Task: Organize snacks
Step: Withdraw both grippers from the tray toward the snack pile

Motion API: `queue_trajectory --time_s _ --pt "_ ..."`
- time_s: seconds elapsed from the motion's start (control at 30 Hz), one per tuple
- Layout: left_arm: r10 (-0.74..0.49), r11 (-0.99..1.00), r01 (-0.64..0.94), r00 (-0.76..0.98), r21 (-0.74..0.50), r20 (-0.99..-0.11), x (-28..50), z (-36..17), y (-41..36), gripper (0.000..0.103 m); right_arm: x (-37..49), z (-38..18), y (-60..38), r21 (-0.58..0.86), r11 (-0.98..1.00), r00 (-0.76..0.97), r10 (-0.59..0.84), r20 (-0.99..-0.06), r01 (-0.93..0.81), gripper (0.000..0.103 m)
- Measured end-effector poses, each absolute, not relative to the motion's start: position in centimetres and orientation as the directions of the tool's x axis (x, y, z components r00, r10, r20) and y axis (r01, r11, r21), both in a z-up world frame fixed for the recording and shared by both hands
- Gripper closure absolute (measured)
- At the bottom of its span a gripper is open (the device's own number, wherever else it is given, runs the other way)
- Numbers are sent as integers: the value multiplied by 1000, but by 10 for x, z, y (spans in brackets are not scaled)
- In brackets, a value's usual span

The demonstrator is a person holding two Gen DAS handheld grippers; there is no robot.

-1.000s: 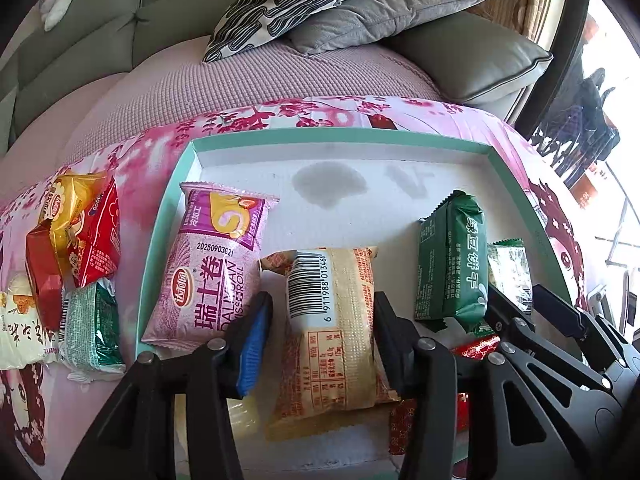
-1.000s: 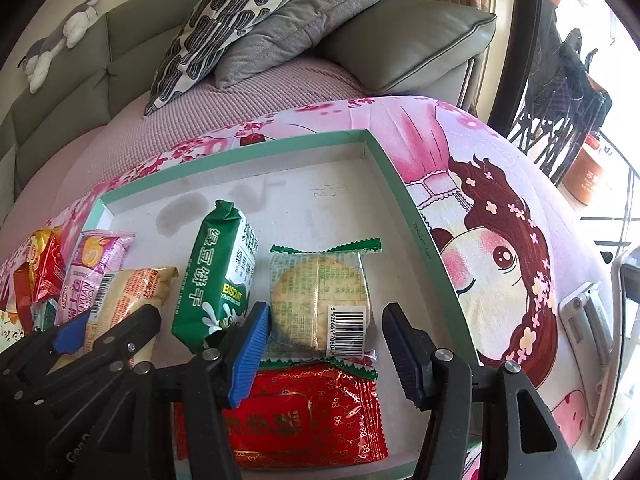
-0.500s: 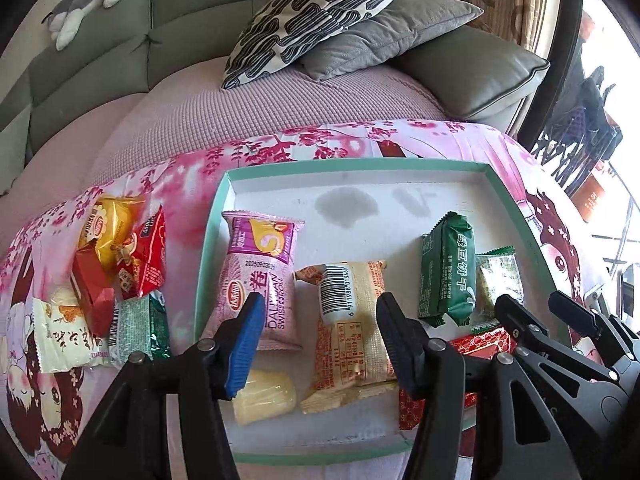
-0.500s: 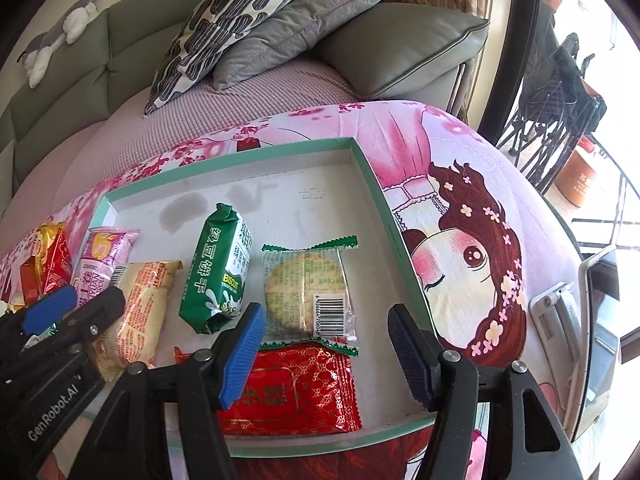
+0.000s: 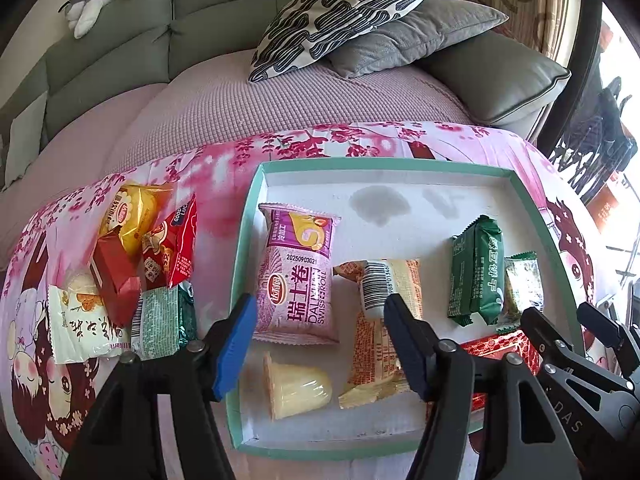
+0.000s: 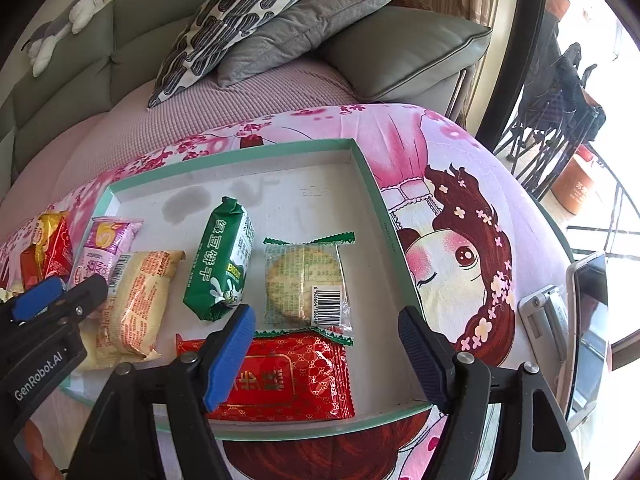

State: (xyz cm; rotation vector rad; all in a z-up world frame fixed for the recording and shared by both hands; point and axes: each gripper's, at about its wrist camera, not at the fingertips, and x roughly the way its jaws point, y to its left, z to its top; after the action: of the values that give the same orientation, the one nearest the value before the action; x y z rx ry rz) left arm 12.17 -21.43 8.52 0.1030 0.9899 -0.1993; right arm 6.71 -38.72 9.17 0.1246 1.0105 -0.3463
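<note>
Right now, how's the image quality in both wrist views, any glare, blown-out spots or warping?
Left wrist view: strong fisheye bending of the tray, dark vignette corners, window at right blown out, snack wrappers sharp. Right wrist view: same warping, window overexposed, glare on the red packet, barcode on the round biscuit pack still legible.

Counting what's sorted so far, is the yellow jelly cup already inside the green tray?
Yes, the jelly cup lies on its side inside the tray.

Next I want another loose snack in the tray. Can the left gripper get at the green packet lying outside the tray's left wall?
Probably yes. The left gripper is empty, jaws opening, and the green packet lies flat on the cloth beside the tray with nothing on top. The red box and white packet crowd its left side.
</note>
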Motion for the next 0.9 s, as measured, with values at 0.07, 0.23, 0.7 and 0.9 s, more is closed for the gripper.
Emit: queue_trajectory --time_s 0.07,0.23,0.7,0.9 --pt "-108 980 199 530 0 -841 124 83 -211 30 67 91 -388 -50 937 485 -224 -846 345 18" --pt "-86 987 161 538 2 -839 127 79 -201 15 68 89 -389 -50 936 485 -225 -845 348 0" --pt "-37 994 110 529 25 -848 132 70 -191 3 69 85 -385 -60 939 479 -227 -848 338 0" --pt "-39 993 117 525 26 -850 133 69 -192 3 69 84 -385 -59 940 474 -223 -852 335 0"
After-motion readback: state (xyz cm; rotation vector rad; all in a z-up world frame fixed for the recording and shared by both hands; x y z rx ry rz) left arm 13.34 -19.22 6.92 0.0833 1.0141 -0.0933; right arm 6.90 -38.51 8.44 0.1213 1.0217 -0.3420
